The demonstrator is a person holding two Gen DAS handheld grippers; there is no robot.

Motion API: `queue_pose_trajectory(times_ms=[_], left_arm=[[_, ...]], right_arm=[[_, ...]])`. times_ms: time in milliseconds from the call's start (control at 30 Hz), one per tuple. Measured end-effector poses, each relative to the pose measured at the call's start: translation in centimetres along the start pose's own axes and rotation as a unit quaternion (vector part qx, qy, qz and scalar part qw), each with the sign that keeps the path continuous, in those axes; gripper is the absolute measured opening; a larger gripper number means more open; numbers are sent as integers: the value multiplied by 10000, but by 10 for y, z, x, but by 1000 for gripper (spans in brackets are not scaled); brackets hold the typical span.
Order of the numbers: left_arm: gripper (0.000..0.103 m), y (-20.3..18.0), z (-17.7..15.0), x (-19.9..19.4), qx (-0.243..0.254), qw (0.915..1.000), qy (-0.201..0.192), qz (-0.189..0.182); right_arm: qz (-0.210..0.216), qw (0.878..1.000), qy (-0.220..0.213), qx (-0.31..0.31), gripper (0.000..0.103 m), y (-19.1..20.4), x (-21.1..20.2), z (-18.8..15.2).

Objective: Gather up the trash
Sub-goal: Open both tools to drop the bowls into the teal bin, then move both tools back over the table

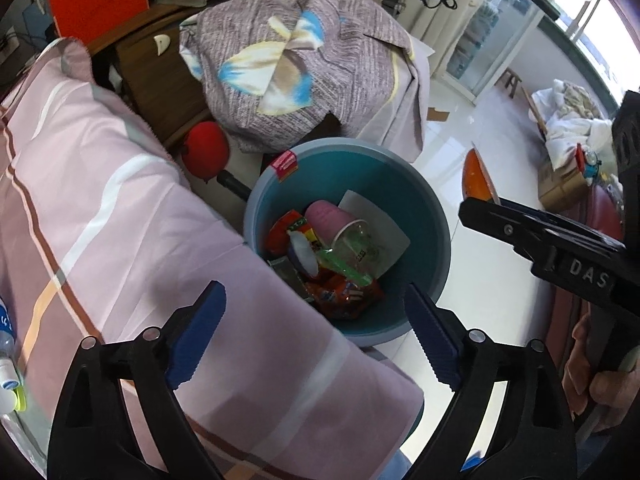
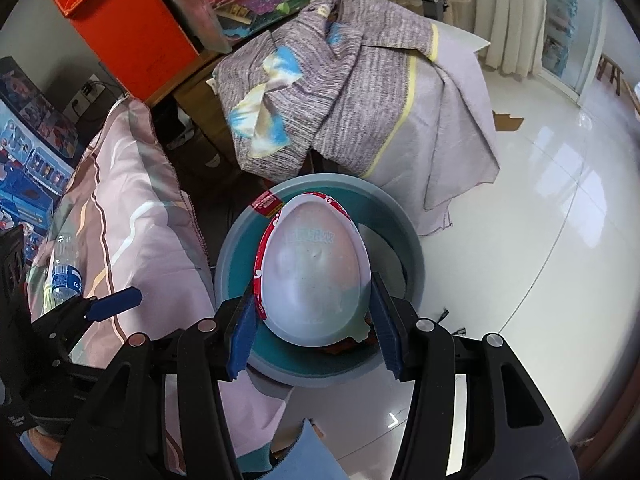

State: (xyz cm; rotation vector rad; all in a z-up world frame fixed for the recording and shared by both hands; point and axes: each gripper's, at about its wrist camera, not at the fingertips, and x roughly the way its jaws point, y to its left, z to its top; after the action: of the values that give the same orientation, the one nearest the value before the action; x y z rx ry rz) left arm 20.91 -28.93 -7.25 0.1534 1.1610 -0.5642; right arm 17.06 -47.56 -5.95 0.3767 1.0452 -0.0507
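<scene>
- The paper bowl (image 2: 316,280) is squeezed into an egg-like oval; its inside is whitish and stained, and its rim carries a red band with white markings.
- The right gripper (image 2: 316,334) is clamped on the paper bowl: the blue pads (image 2: 242,332) press its two sides, and the bowl sticks forward from between the fingers.
- In the left wrist view the same bowl shows as an orange-red sliver (image 1: 478,178) at the tip of the right gripper (image 1: 480,204), off to the left gripper's right.
- The bowl hangs directly over the blue trash bin (image 2: 412,256), which stands on the floor ahead of and below the right gripper.
- The left gripper (image 1: 316,332) holds nothing, its fingers spread wide; the bin (image 1: 424,208) lies just ahead of them, partly behind the pink striped bedding (image 1: 100,208).
- Inside the bin lie a pink paper cup (image 1: 326,220), a clear plastic cup (image 1: 356,244), a white sheet of paper (image 1: 384,220), red snack wrappers (image 1: 344,296) and a green wrapper (image 1: 344,270).
- A red label (image 1: 285,164) sticks on the bin's far rim.
</scene>
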Motion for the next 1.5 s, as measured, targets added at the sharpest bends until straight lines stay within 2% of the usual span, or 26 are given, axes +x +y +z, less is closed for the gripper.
queue_pose_trajectory(times_ms=[100, 167, 200, 500, 767, 1100, 1500], left_arm=[[93, 6, -4, -6, -58, 10000, -65, 20], [95, 10, -7, -9, -111, 9999, -88, 8], [95, 13, -8, -11, -146, 9998, -103, 4], [96, 28, -16, -21, -329, 9993, -167, -86], [97, 35, -27, -31, -371, 9989, -243, -177], [97, 62, -45, -57, -607, 9967, -489, -233], [98, 129, -86, -97, -1222, 9896, -762, -60]], right_arm=[[38, 9999, 34, -95, 51, 10, 3, 3], [65, 9999, 61, -124, 57, 15, 5, 4], [84, 9999, 76, -124, 67, 18, 6, 4], [-154, 9998, 74, -28, 83, 22, 1, 0], [-374, 9992, 157, 1, 83, 29, -3, -9], [-445, 9987, 219, -134, 83, 59, -9, -18], [-260, 9957, 368, -811, 84, 147, -2, -33]])
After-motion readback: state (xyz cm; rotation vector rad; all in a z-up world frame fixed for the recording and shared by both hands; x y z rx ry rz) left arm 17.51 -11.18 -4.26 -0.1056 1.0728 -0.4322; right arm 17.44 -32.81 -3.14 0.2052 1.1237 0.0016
